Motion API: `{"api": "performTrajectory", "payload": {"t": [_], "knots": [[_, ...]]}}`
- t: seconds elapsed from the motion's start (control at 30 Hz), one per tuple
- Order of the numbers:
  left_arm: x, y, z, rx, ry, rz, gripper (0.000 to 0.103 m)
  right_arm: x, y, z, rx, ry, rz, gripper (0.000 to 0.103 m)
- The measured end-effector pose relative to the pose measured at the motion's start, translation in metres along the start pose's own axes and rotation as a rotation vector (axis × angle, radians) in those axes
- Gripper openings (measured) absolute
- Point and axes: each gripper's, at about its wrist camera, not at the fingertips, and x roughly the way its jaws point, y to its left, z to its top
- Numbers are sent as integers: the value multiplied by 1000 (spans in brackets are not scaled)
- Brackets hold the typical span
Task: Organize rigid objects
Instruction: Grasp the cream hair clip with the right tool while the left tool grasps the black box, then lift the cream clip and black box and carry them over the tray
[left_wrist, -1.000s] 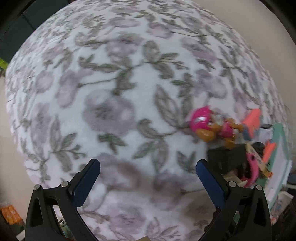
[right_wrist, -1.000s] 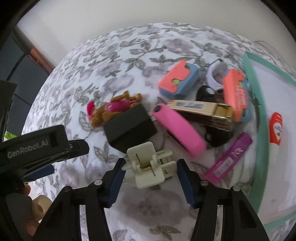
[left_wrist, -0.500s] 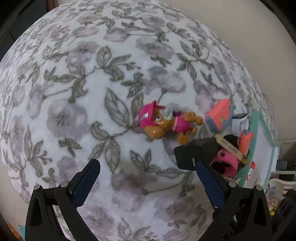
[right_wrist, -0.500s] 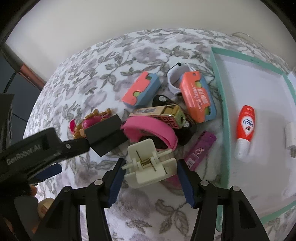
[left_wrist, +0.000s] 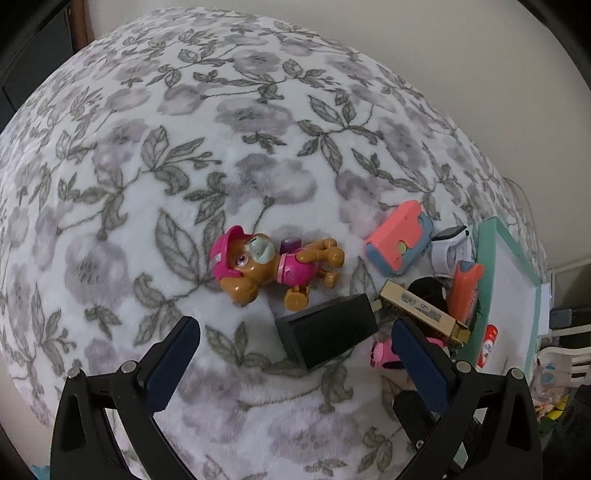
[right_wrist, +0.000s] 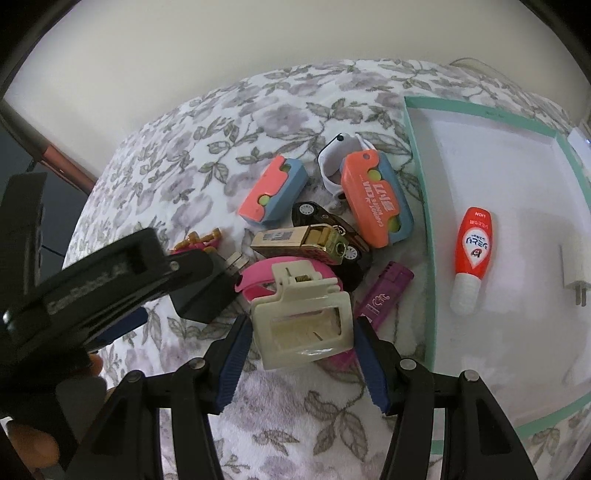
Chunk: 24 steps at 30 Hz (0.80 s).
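Observation:
My right gripper (right_wrist: 301, 338) is shut on a cream hair claw clip (right_wrist: 301, 319) and holds it above a pile of small objects. The pile holds a pink band (right_wrist: 255, 278), a gold toy bus (right_wrist: 301, 242), a purple lighter (right_wrist: 384, 295), two orange-and-blue cases (right_wrist: 273, 195) and a white watch (right_wrist: 338, 157). My left gripper (left_wrist: 295, 349) is open and empty, just in front of a black adapter block (left_wrist: 328, 336). A pink-hatted toy dog (left_wrist: 273, 267) lies beyond it.
A teal-rimmed white tray (right_wrist: 419, 184) lies at the right and holds a red-and-white tube (right_wrist: 471, 254) and a white plug (right_wrist: 570, 275). The floral blanket (left_wrist: 184, 147) covers the surface. The left gripper body (right_wrist: 92, 284) crosses the right wrist view.
My right gripper has lifted the claw clip and tilted it, moving toward the tray. My left gripper has swung toward the pile, bringing the toy dog and black block closer.

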Motion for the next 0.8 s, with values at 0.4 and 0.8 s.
{"api": "performTrajectory", "payload": {"t": [0.4,0.8], "knots": [[18,-8,-1,6,-13,-20,80,3,-9,-1,44,15,14,60],[23,-9,5,23,-41,-37,61,3,-9,-2,61,20,18,59]]}}
